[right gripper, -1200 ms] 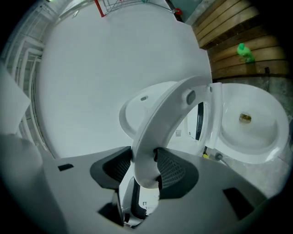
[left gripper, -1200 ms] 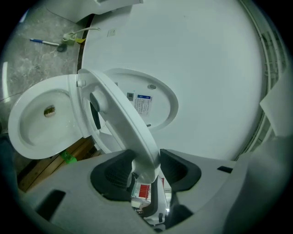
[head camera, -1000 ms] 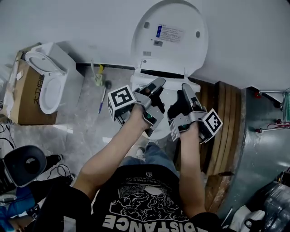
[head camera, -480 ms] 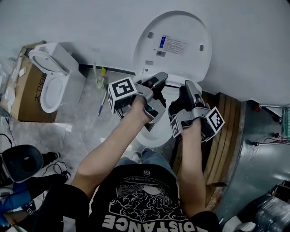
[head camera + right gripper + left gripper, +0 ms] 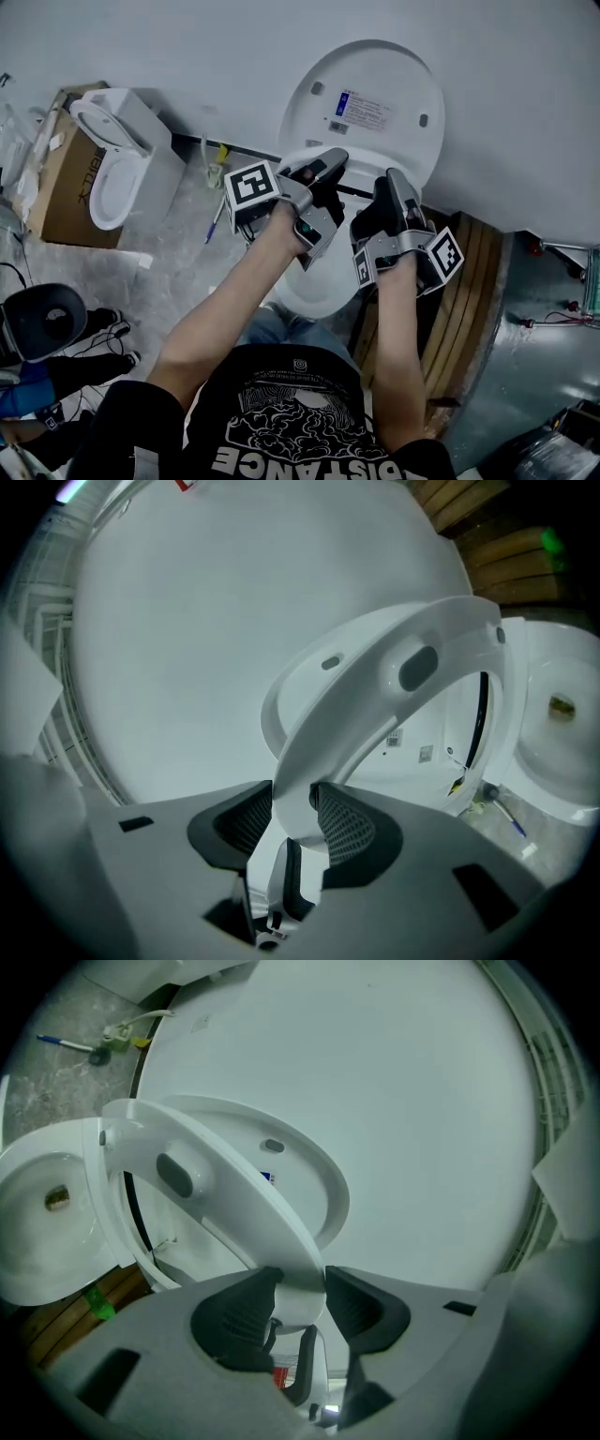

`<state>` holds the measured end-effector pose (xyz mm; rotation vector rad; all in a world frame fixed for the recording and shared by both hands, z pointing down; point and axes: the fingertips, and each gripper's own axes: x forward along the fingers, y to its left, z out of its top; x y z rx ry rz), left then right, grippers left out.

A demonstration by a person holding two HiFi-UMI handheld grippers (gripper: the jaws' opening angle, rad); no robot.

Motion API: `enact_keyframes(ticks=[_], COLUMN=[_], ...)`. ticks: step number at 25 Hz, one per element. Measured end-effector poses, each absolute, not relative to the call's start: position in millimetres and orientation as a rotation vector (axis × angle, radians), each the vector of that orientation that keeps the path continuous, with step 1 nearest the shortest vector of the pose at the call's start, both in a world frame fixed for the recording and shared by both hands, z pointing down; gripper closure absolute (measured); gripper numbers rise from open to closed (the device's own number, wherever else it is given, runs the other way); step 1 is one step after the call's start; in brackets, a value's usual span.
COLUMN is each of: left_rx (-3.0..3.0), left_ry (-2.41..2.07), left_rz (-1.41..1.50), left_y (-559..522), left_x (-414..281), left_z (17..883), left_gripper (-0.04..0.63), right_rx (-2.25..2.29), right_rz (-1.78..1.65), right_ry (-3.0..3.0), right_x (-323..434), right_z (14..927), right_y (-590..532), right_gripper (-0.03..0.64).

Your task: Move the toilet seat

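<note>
The white toilet seat (image 5: 225, 1204) is tilted up off the bowl (image 5: 47, 1232), in front of the raised lid (image 5: 375, 103). My left gripper (image 5: 298, 1290) has the seat's rim between its black pads, and both pads touch the rim as the jaws close. My right gripper (image 5: 292, 817) holds the other side of the seat (image 5: 375, 705) the same way, its jaws also closing. In the head view, the left gripper (image 5: 328, 171) and right gripper (image 5: 394, 187) sit side by side over the bowl (image 5: 314, 286), just below the lid.
A second toilet (image 5: 117, 155) stands by a cardboard box (image 5: 56, 192) at the left. A pen (image 5: 214, 223) lies on the stone floor. Wooden boards (image 5: 469, 281) lean to the right of the bowl. The wall is directly behind the lid.
Both grippers have come closer to the raised lid, and the head view has shifted so the lid sits lower in the picture.
</note>
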<state>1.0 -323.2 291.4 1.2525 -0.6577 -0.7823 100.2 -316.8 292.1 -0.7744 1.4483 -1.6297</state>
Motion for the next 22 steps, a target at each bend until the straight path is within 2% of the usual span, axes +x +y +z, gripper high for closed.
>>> enact_keyframes(ticks=[13, 22], left_rx=[1.358, 1.408], left_ry=[-0.575, -0.518], left_rz=[-0.857, -0.838], left_y=[-328.2, -325.7], left_x=[4.3, 12.8], left_z=[280.3, 263.6], left_gripper=[0.436, 0.449], right_rx=[-0.708, -0.819], right_rz=[-1.523, -1.422], right_ry=[1.517, 1.573], right_x=[105.2, 112.9], right_z=[282.6, 269.6], right_y=[-321.0, -317.0], right_gripper=[0.477, 0.535])
